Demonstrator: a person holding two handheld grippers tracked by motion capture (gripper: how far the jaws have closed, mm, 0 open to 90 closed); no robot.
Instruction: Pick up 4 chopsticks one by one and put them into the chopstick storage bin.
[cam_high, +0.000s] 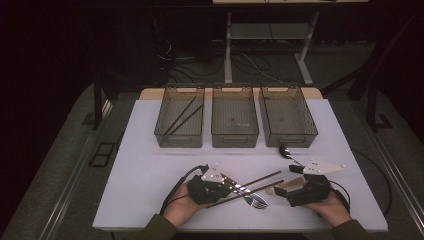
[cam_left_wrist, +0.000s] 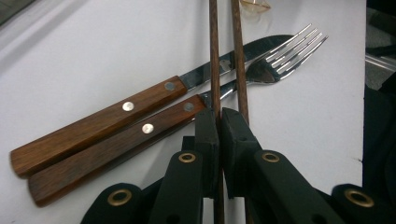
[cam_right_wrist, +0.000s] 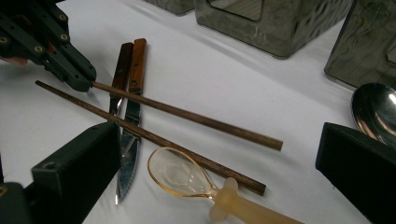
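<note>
My left gripper (cam_high: 227, 186) (cam_left_wrist: 219, 114) (cam_right_wrist: 86, 81) is shut on the near end of one brown wooden chopstick (cam_high: 260, 178) (cam_left_wrist: 214, 56) (cam_right_wrist: 196, 116). A second chopstick (cam_high: 222, 201) (cam_left_wrist: 236, 46) (cam_right_wrist: 154, 137) lies loose beside it, crossing a wooden-handled knife (cam_left_wrist: 93, 126) (cam_right_wrist: 128, 158) and fork (cam_high: 257, 202) (cam_left_wrist: 280, 60). My right gripper (cam_high: 287, 181) (cam_right_wrist: 219, 133) stands open at the chopsticks' far ends, jaws wide apart. Between its jaws lies a translucent amber plastic spoon (cam_high: 270, 190) (cam_right_wrist: 182, 175). Nothing touches its pads.
Three clear bins (cam_high: 179, 140) (cam_high: 235, 140) (cam_high: 292, 140) stand in a row at the back of the white table (cam_high: 140, 175); the left one holds two chopsticks (cam_high: 185, 115). A metal spoon (cam_high: 286, 151) (cam_right_wrist: 376, 109) lies in front of the right bin.
</note>
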